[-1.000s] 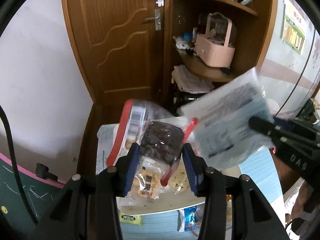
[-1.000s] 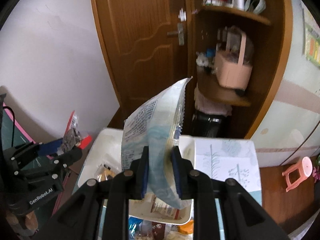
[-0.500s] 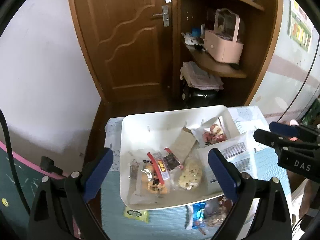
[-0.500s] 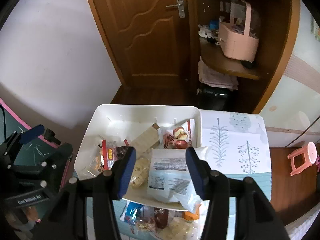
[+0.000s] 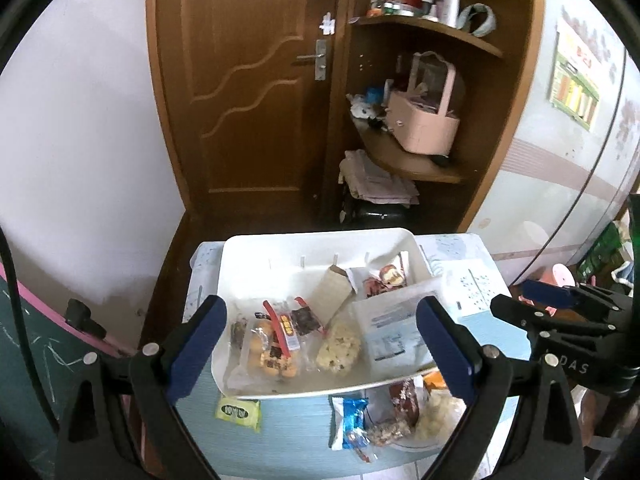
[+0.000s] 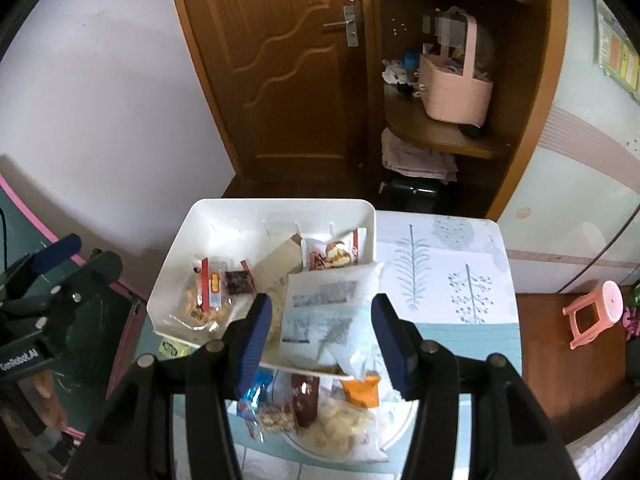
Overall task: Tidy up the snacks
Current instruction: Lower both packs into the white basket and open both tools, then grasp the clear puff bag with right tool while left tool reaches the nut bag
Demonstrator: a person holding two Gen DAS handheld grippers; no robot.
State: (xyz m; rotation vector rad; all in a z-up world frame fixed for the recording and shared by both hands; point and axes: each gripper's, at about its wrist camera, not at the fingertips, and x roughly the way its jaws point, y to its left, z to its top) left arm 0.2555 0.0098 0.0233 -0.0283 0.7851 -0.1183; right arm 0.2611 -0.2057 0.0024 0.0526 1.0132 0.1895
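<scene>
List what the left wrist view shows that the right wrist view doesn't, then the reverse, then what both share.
Left wrist only: the whole yellow-green packet on the table by the tray's near corner, the bottles on the top shelf, and the right gripper at the right edge.

Right wrist only: the pink stool, the orange packet, and the left gripper at the left edge.

Both: the white tray of snacks, the big white-blue bag in it, the blue packet, the pink basket, and the door.

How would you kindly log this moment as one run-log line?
left gripper: open, empty | right gripper: open, empty | white tray: holds snack packets | loose snacks: on table
</scene>
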